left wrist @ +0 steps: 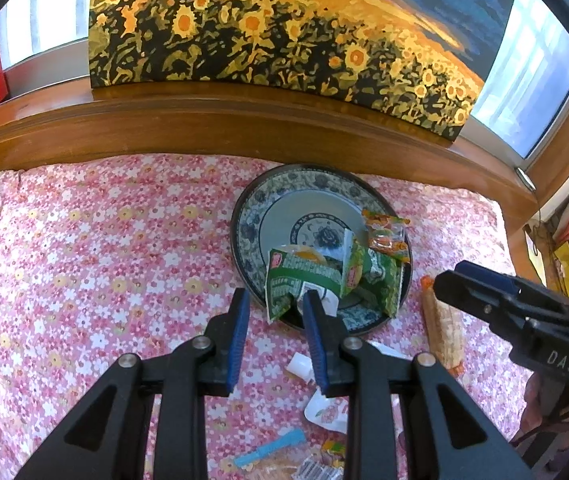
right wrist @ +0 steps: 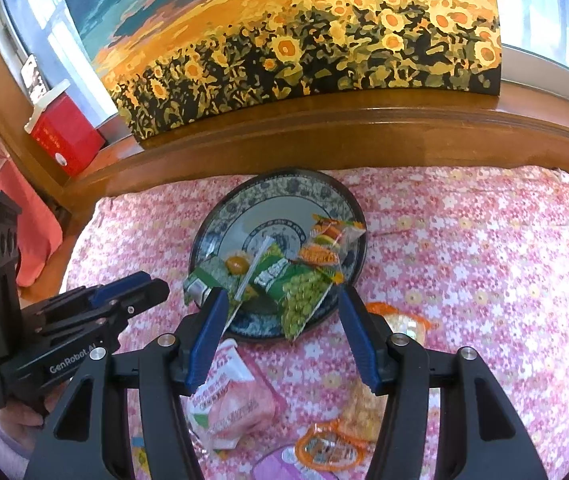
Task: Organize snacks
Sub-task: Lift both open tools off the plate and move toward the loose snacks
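A blue-and-white patterned plate (left wrist: 304,176) (right wrist: 276,184) lies on the floral cloth near the wooden ledge. On it are a green packet (left wrist: 304,280) (right wrist: 212,276), a green pea packet (left wrist: 380,280) (right wrist: 304,296) and an orange packet (left wrist: 388,232) (right wrist: 328,240). My left gripper (left wrist: 275,296) (right wrist: 152,286) is open at the plate's near rim. The green packet's corner shows in the gap, and the pads do not press on it. My right gripper (right wrist: 282,294) (left wrist: 444,284) stands open and wide just short of the plate, holding nothing.
Loose snacks lie on the pink floral cloth (left wrist: 84,260): an orange-ended biscuit packet (left wrist: 442,332), a pink packet (right wrist: 232,396) and an orange-rimmed packet (right wrist: 328,448). A sunflower painting (left wrist: 284,40) leans on the wooden ledge (left wrist: 244,128). A red box (right wrist: 68,140) stands at the left.
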A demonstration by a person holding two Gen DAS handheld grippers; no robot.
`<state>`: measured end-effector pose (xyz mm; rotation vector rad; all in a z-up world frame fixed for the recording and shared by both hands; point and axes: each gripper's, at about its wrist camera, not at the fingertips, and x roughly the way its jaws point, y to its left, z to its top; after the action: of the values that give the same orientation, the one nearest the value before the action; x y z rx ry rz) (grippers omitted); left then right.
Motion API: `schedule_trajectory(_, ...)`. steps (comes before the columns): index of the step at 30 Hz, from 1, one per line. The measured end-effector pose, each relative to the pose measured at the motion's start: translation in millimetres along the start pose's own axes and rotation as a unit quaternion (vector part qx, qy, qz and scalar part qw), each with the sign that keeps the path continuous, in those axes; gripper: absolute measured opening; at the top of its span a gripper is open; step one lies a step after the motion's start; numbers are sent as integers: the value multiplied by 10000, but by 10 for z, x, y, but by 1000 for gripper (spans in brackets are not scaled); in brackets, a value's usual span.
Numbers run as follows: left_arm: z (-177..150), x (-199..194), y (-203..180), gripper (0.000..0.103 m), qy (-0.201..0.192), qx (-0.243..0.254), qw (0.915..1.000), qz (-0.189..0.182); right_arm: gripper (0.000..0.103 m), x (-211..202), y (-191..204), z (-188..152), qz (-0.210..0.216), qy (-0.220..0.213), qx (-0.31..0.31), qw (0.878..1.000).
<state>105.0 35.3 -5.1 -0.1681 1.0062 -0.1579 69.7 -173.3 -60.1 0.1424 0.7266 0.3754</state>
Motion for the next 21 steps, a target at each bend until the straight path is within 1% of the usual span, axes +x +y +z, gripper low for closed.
schedule_trajectory(21, -333, -303, -30, 28, 17, -132, 9999, 34, 59, -317, 97, -367, -21, 116, 9, 9999)
